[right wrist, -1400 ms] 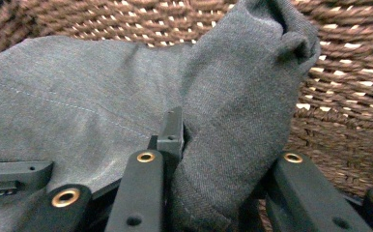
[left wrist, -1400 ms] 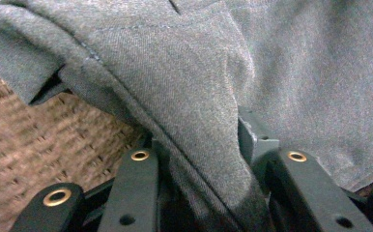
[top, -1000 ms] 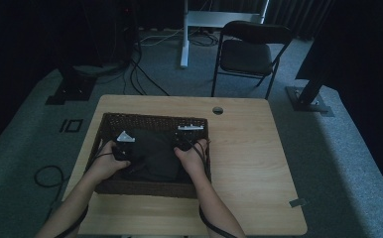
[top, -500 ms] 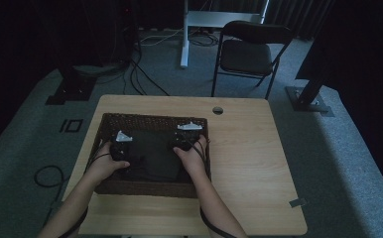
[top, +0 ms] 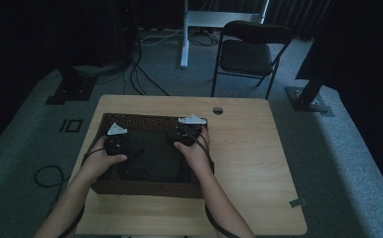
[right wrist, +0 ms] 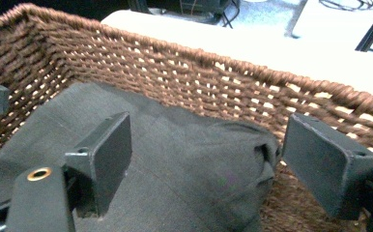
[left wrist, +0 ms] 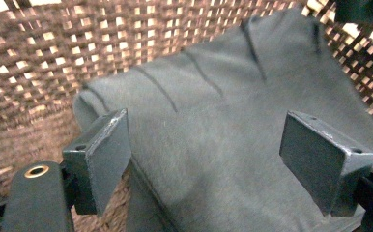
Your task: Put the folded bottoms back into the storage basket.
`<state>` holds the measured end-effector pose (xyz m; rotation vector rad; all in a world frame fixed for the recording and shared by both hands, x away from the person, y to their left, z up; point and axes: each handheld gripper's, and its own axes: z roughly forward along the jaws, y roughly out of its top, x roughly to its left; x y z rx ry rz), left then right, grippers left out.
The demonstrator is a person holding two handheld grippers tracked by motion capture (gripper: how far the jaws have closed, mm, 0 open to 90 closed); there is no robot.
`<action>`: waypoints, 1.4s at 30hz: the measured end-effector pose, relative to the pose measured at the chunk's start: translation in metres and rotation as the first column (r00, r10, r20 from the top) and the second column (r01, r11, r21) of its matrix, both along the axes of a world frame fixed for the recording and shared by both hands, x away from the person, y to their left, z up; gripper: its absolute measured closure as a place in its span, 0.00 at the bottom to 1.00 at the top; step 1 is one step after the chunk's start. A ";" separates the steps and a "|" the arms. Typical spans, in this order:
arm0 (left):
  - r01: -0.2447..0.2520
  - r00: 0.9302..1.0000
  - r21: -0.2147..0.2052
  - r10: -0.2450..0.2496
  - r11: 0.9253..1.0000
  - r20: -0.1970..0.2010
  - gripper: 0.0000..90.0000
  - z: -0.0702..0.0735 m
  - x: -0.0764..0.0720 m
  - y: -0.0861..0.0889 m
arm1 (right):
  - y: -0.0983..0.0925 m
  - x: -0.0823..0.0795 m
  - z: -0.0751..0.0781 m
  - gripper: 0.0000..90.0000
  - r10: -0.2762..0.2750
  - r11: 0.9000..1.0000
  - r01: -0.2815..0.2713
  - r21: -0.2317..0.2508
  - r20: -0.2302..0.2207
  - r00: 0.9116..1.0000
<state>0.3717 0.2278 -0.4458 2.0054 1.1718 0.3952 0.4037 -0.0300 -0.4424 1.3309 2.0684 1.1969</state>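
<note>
Both jaws have just sprung apart, left gripper [left wrist: 218, 162] and right gripper [right wrist: 223, 162] releasing the dark cloth [left wrist: 233, 121] mid-frame; lift straight up, clear of the basket [right wrist: 233, 72].

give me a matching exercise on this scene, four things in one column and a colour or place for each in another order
Things:
1. woven basket
2. folded cloth
3. folding chair
4. round hole in the tabletop

Colour or place:
A. on the carpet beyond the table
B. dark grey, lying inside the basket
C. brown wicker, on the table's left half
D. near the table's far edge, right of the basket

Pairs: 1-C, 2-B, 3-A, 4-D
</note>
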 end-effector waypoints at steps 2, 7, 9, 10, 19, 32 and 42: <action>-0.004 1.000 -0.017 0.004 1.000 0.004 0.21 0.005 -0.002 0.001 | -0.002 -0.001 0.004 0.20 0.004 1.000 -0.004 0.009 0.003 1.000; 0.002 1.000 -0.042 -0.001 0.999 0.022 0.21 0.017 -0.007 0.003 | -0.010 -0.003 0.011 0.19 -0.002 0.999 0.002 0.038 -0.012 1.000; 0.002 1.000 -0.060 -0.001 0.998 0.024 0.21 0.021 -0.009 0.004 | -0.013 -0.004 0.012 0.19 0.000 0.999 0.001 0.037 -0.016 1.000; 0.004 1.000 -0.070 -0.003 0.998 0.025 0.21 0.023 -0.010 0.005 | -0.014 -0.004 0.013 0.19 -0.002 0.999 0.003 0.038 -0.014 1.000; 0.006 0.999 -0.116 -0.001 0.993 0.047 0.21 0.039 -0.023 0.005 | -0.026 -0.011 0.021 0.19 0.005 1.000 -0.005 0.015 0.008 1.000; 0.004 0.997 -0.144 0.006 0.990 0.072 0.21 0.047 -0.040 0.013 | -0.061 -0.020 0.037 0.18 -0.034 0.999 0.034 -0.006 0.061 0.998; -0.010 0.996 -0.164 0.024 0.986 0.083 0.21 0.047 -0.054 0.021 | -0.098 -0.026 0.036 0.18 -0.096 0.995 0.094 0.026 0.050 0.994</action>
